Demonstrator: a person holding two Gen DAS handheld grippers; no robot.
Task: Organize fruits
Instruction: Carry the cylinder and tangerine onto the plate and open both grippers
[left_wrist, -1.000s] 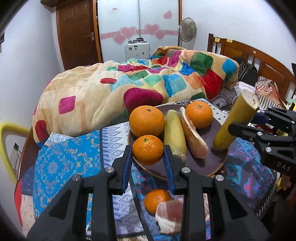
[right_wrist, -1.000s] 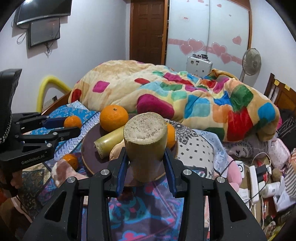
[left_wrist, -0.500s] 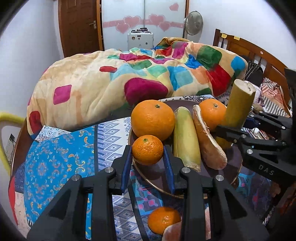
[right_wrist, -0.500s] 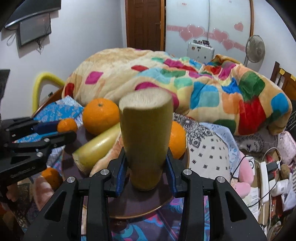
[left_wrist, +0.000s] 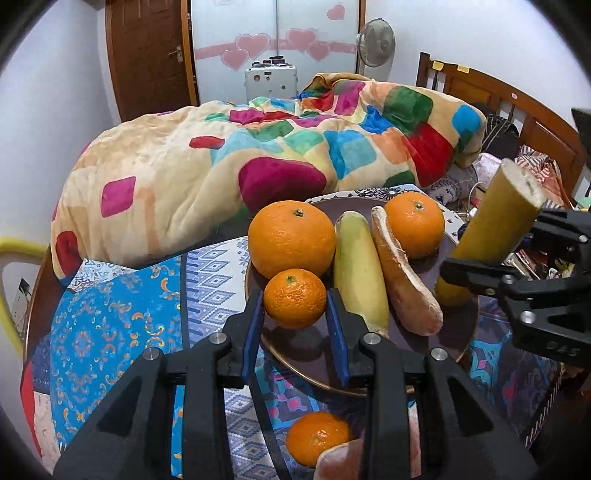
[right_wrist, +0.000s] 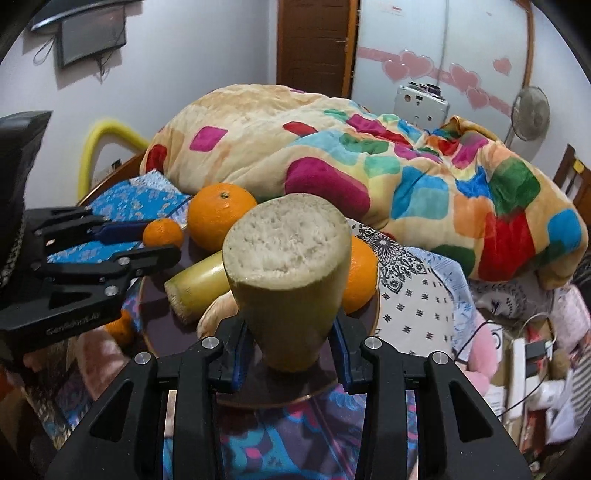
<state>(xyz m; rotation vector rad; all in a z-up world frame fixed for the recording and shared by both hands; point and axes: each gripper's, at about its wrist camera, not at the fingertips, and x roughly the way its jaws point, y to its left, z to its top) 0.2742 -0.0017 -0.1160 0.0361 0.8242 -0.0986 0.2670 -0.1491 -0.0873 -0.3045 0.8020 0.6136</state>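
My left gripper (left_wrist: 295, 317) is shut on a small mandarin (left_wrist: 294, 298) and holds it above the near rim of the dark round plate (left_wrist: 450, 354). On the plate lie a large orange (left_wrist: 291, 238), a second orange (left_wrist: 414, 225), a yellow-green cane piece (left_wrist: 360, 273) and a tan peel piece (left_wrist: 404, 284). My right gripper (right_wrist: 291, 347) is shut on a thick yellow-green cane stick (right_wrist: 290, 280), tilted, its lower end over the plate (right_wrist: 258, 384). The stick also shows in the left wrist view (left_wrist: 491, 229). The left gripper shows in the right wrist view (right_wrist: 147, 243).
Another mandarin (left_wrist: 317, 437) and a pinkish fruit piece (left_wrist: 340, 463) lie on the patterned cloth (left_wrist: 110, 325) below the plate. A bed with a colourful quilt (left_wrist: 258, 147) stands behind. Cables and clutter (right_wrist: 524, 354) lie to the right. A yellow chair frame (left_wrist: 11, 251) is at left.
My left gripper has lifted the mandarin and carried it forward over the plate's near rim. My right gripper has lowered the cane stick toward the plate, tilting it.
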